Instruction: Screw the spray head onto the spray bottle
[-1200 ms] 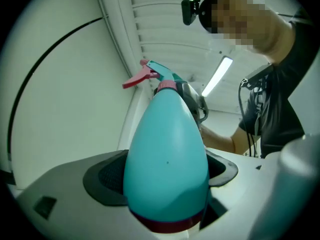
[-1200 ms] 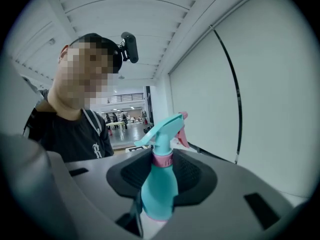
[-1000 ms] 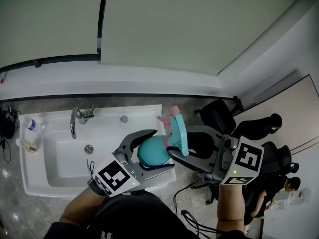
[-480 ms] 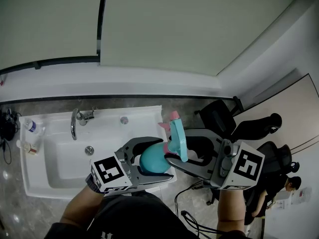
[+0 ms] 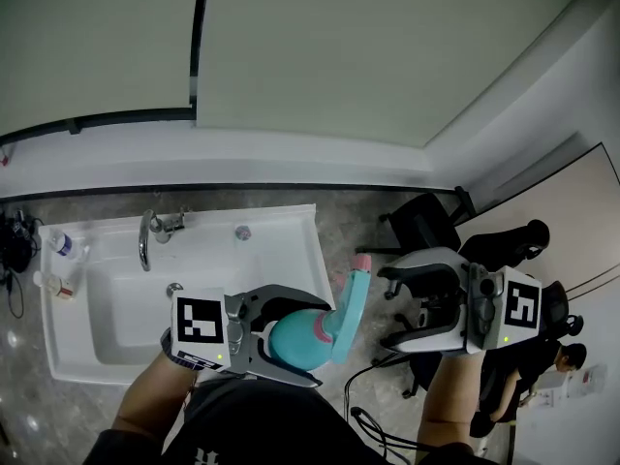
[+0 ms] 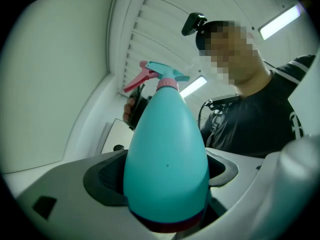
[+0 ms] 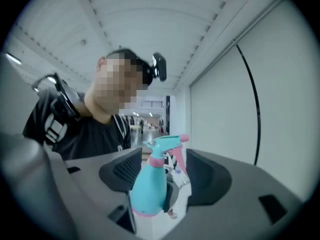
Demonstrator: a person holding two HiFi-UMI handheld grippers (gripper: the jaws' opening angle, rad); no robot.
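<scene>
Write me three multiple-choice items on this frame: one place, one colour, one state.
1. Where is the spray bottle? A in the sink; B between the jaws of the left gripper; C on the floor.
2. What colour is its trigger? A pink; B black; C yellow.
3. The right gripper is: A shut on the bottle; B shut on the faucet; C open, empty.
Key: B, its jaws clamp the teal body; A, pink in the left gripper view; C, its jaws have just been opening, clear of the bottle.
</scene>
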